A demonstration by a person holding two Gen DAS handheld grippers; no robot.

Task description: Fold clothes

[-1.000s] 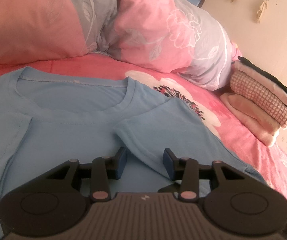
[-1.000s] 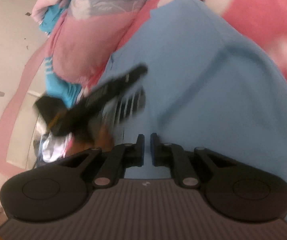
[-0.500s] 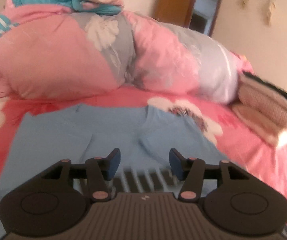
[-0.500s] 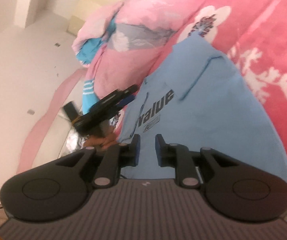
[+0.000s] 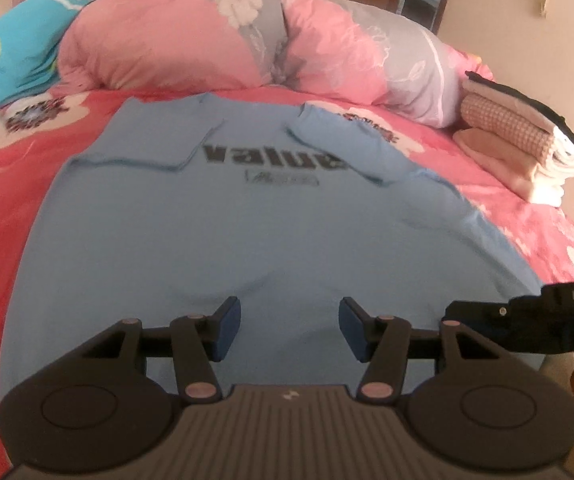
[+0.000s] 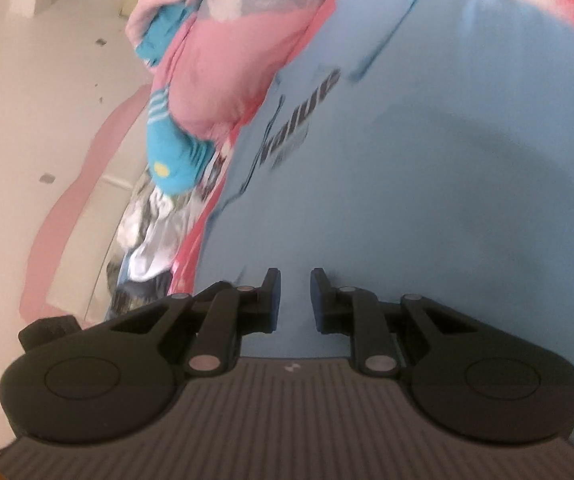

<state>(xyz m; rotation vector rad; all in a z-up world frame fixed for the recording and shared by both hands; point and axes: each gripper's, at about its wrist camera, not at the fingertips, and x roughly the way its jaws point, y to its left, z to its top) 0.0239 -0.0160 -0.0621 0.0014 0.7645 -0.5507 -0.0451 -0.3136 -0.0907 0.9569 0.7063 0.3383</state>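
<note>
A light blue T-shirt [image 5: 271,224] with black lettering lies flat on the pink floral bed, both sleeves folded in over the chest, collar at the far end. My left gripper [image 5: 289,327] hovers open over the shirt's near hem with nothing between its blue pads. The right gripper's body shows as a dark bar at the right edge [image 5: 527,320] of the left wrist view. In the right wrist view the same T-shirt [image 6: 447,168] fills the frame, tilted. My right gripper [image 6: 295,300] stands slightly open over the blue fabric, holding nothing.
A pink and grey floral duvet [image 5: 247,40] is bunched at the head of the bed, a turquoise garment [image 5: 11,60] at its left. A stack of folded clothes [image 5: 519,140] sits at the right by the wall. Floor and crumpled items [image 6: 147,216] lie beyond the bed's side.
The left gripper pulled back from the collar to the hem and opened wider. The right gripper went from nearly shut to slightly open and moved toward the hem. The whole shirt now shows.
</note>
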